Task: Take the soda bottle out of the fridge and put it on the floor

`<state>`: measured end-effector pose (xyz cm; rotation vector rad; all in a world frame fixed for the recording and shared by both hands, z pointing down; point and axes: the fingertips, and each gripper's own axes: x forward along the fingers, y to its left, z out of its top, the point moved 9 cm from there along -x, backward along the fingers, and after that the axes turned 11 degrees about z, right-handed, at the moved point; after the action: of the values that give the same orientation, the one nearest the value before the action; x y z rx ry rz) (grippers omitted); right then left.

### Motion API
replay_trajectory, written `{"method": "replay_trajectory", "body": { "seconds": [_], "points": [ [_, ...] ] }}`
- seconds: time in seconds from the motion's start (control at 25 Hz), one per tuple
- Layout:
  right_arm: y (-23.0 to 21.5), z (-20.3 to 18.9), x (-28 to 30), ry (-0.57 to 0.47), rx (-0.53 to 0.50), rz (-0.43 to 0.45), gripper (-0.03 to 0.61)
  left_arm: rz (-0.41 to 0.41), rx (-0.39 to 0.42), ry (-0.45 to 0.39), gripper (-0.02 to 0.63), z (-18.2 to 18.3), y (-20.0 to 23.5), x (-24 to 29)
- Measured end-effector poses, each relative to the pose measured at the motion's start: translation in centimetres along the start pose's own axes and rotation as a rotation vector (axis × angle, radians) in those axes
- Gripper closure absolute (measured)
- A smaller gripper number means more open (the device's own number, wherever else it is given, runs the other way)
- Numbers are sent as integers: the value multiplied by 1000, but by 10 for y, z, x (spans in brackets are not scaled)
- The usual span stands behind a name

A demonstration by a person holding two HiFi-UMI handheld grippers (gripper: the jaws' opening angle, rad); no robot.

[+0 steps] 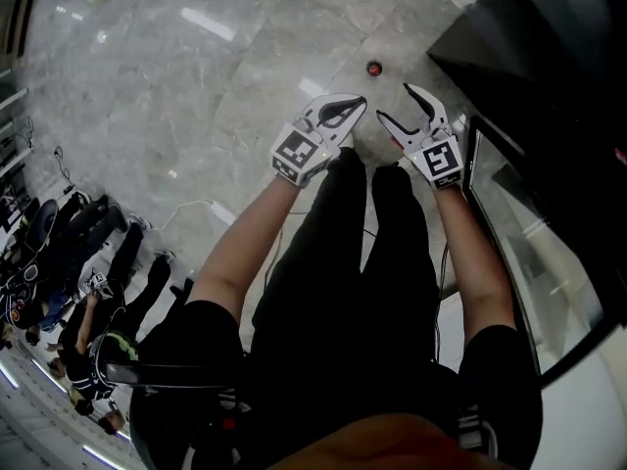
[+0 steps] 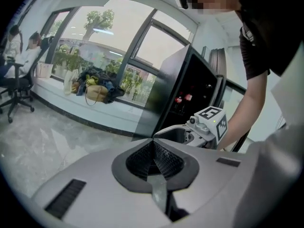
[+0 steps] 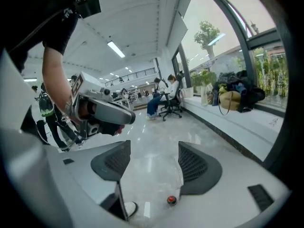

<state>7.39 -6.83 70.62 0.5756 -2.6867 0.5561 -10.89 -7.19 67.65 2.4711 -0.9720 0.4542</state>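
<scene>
A small dark thing with a red cap, apparently the soda bottle (image 1: 373,69) seen from above, stands on the grey marble floor ahead of both grippers, free of them. In the right gripper view the bottle (image 3: 171,201) shows low between the jaws, on the floor further off. My right gripper (image 1: 394,102) is open and empty. My left gripper (image 1: 358,104) is shut on nothing, close beside the right one. The black fridge (image 1: 549,57) stands at the right with its glass door (image 1: 529,233) swung open. Red items (image 2: 183,99) show inside the fridge (image 2: 190,75).
The person's black-clad legs (image 1: 362,253) are right below the grippers. Bags and gear (image 1: 88,262) lie on the floor at the left, with a white cable (image 1: 191,207) nearby. Seated people on office chairs (image 3: 166,99) and bags on a window ledge (image 2: 97,91) are farther off.
</scene>
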Motion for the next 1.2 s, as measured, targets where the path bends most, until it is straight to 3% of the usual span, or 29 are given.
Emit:
{"method": "replay_trajectory", "body": {
  "seconds": [0.2,0.36,0.56,0.76,0.84,0.92,1.04,1.2],
  "points": [
    [72,110,-86,-100,-16,-29,267,-25,23,-60,611,93,-57,-76],
    [110,180,-137,-154,-86,-53,267,-69,67,-141,611,163,-91,-113],
    [169,252,-181,-258,-131,-40,267,-162,121,-206,610,236,-136,-163],
    [207,300,-210,-333,-138,-32,273,-197,128,-261,610,279,-166,-202],
    [220,313,-221,-360,-137,-18,305,-208,118,-282,611,290,-177,-214],
    [226,326,-232,-387,-137,-5,424,-219,137,-302,611,302,-185,-220],
    [228,345,-243,-420,-154,-9,545,-222,176,-315,611,317,-190,-222],
    [228,358,-249,-415,-157,-17,566,-218,168,-321,611,324,-193,-222]
  ]
}}
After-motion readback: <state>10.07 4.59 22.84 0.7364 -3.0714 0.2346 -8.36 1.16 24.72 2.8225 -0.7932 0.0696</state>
